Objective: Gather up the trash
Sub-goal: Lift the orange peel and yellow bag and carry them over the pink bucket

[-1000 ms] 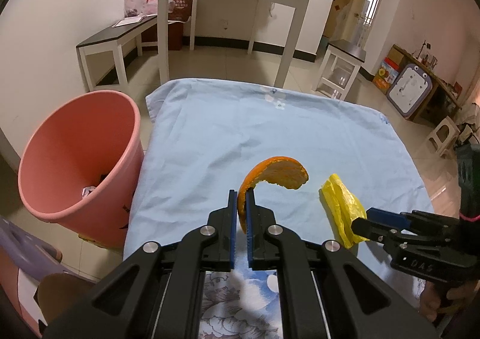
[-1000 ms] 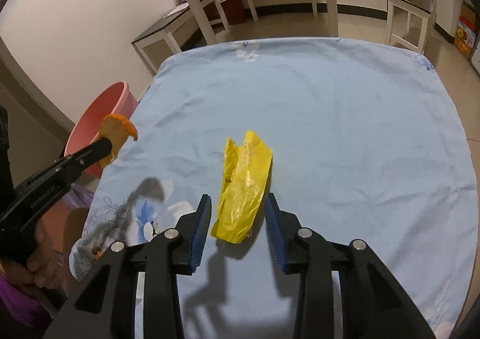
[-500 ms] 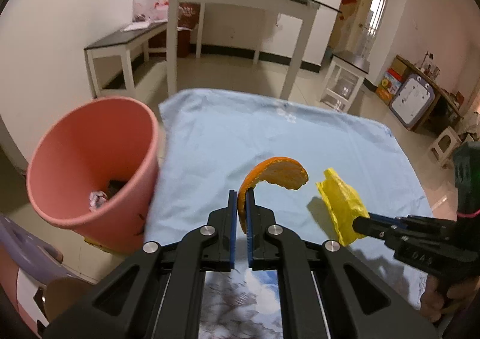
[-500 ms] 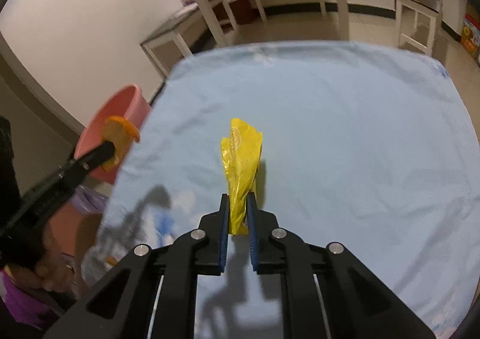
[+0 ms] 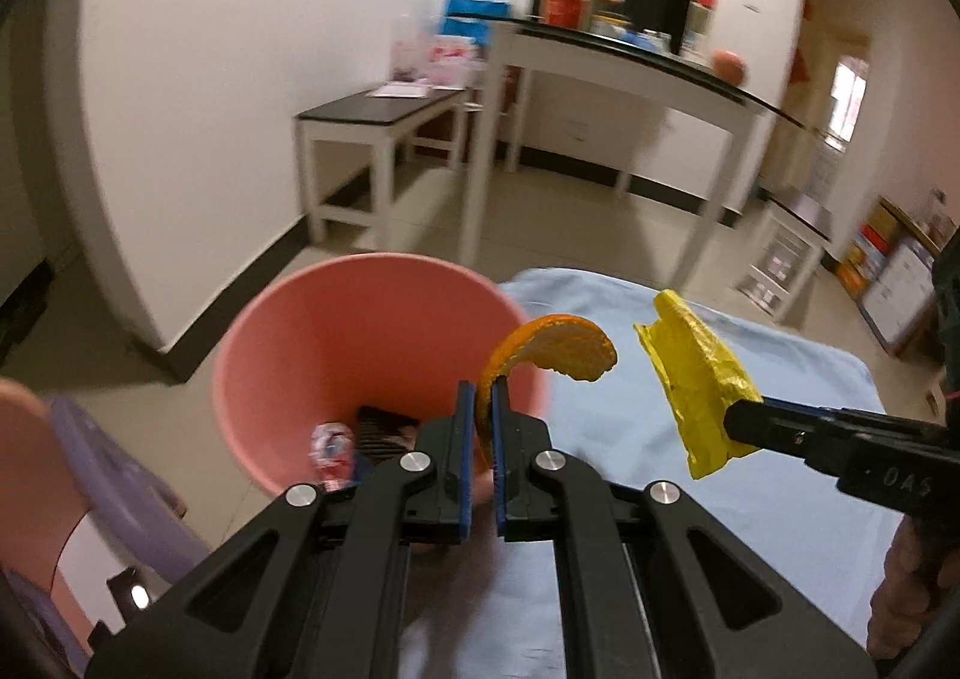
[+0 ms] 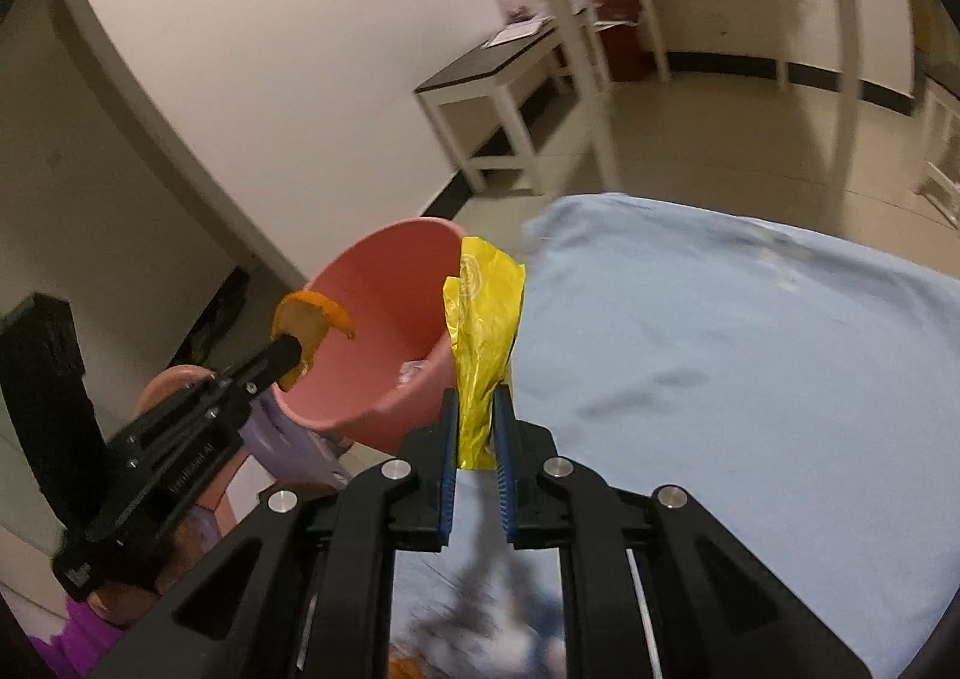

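Landmark: the pink bucket [image 5: 360, 355], standing on the floor against the near corner of the table with the light blue cloth [image 5: 750, 475].

- Your left gripper [image 5: 483, 397]: jaws narrow, pinched on a curl of orange peel [image 5: 558, 346]. The peel sticks up and arcs right, held at the bucket's right rim, above its mouth.
- Your right gripper [image 6: 477, 409]: jaws narrow, clamped on the lower end of a crumpled yellow plastic bag [image 6: 483, 331]. The bag stands upright between the pads, just right of the bucket, over the edge of the cloth. From the left view the same bag [image 5: 696, 379] hangs clear of the cloth, right of the peel and apart from it.
- Inside the bucket: a crumpled red-and-white wrapper [image 5: 330, 442] and a dark item [image 5: 387, 430], both at the bottom.
- Left of the bucket: a purple stool [image 5: 120, 475], touching or nearly so; you cannot tell which.
- Beyond the bucket: a low white bench with a dark top [image 5: 372, 120], well apart, by the wall.
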A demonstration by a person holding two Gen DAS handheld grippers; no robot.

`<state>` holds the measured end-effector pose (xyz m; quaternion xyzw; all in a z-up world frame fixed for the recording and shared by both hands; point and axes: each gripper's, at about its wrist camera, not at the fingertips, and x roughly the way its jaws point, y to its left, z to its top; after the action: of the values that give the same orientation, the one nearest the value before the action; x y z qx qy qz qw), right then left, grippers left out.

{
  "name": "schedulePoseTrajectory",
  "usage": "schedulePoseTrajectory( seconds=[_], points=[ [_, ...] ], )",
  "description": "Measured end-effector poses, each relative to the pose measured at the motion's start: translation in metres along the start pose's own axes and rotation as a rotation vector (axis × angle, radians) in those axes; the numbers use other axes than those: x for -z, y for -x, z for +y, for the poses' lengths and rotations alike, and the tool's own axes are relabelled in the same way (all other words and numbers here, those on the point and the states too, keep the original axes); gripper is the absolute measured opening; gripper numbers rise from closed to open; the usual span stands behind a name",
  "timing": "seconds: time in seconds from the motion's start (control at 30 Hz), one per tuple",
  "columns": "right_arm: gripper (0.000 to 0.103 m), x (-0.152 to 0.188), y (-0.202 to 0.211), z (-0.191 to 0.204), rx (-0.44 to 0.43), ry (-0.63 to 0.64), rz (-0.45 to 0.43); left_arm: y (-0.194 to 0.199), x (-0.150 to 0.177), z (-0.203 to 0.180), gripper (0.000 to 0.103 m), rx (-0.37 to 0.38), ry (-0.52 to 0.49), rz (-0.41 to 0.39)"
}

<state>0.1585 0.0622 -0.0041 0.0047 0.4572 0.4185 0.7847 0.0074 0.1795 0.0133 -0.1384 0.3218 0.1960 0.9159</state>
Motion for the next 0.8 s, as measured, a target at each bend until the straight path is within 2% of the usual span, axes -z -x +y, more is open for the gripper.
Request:
schedulePoseTrajectory(
  seconds=[0.2, 0.47, 0.8],
  points=[
    [0.011, -0.027, -0.039, 0.038, -0.04, 0.03, 0.023, -0.013, -0.004, 0.033, 0.005, -0.071, 0.059, 0.024],
    [0.011, -0.032, -0.08, 0.058, -0.03, 0.024, 0.068, -0.025, 0.001, 0.046, 0.005, -0.101, 0.076, 0.044],
    [0.011, -0.026, -0.086, 0.063, -0.015, 0.034, 0.078, -0.032, 0.004, 0.05, 0.005, -0.098, 0.083, 0.055]
  ],
)
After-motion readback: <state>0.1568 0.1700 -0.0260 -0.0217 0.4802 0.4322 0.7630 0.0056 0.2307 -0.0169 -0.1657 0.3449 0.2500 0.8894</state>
